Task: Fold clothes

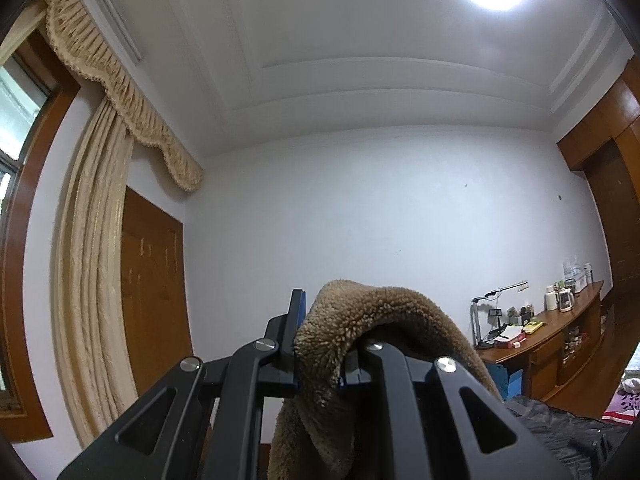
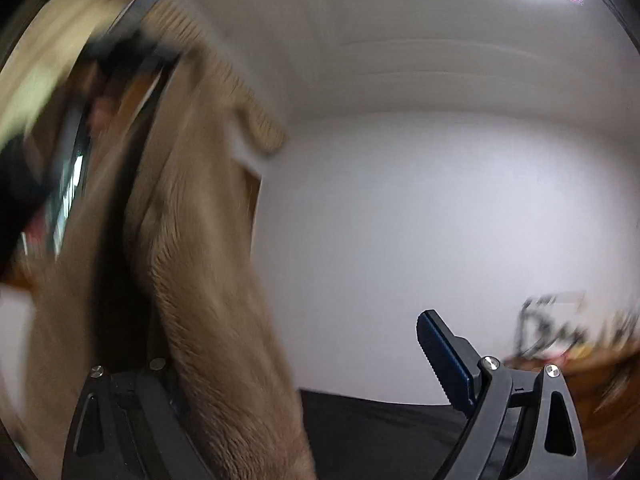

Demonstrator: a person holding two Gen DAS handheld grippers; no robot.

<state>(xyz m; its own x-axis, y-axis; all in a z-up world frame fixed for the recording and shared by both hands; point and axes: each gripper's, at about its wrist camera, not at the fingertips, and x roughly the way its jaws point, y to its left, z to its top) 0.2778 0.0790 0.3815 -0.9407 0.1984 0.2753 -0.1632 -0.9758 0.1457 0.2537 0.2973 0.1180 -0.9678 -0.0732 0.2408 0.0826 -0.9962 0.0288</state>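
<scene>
White walls and a white ceiling fill the left view, with a tan curtain (image 1: 92, 240) and a wooden desk (image 1: 560, 336). Up front, the left gripper (image 1: 320, 344) is squeezed tight on a brown fuzzy garment (image 1: 360, 320), which flops over one finger and hangs down. Everything is blurry in the right view. There the right gripper (image 2: 304, 360) stands wide and grips nothing. That furry cloth (image 2: 208, 280) hangs against its left finger, above a dark sheet (image 2: 380, 432).
</scene>
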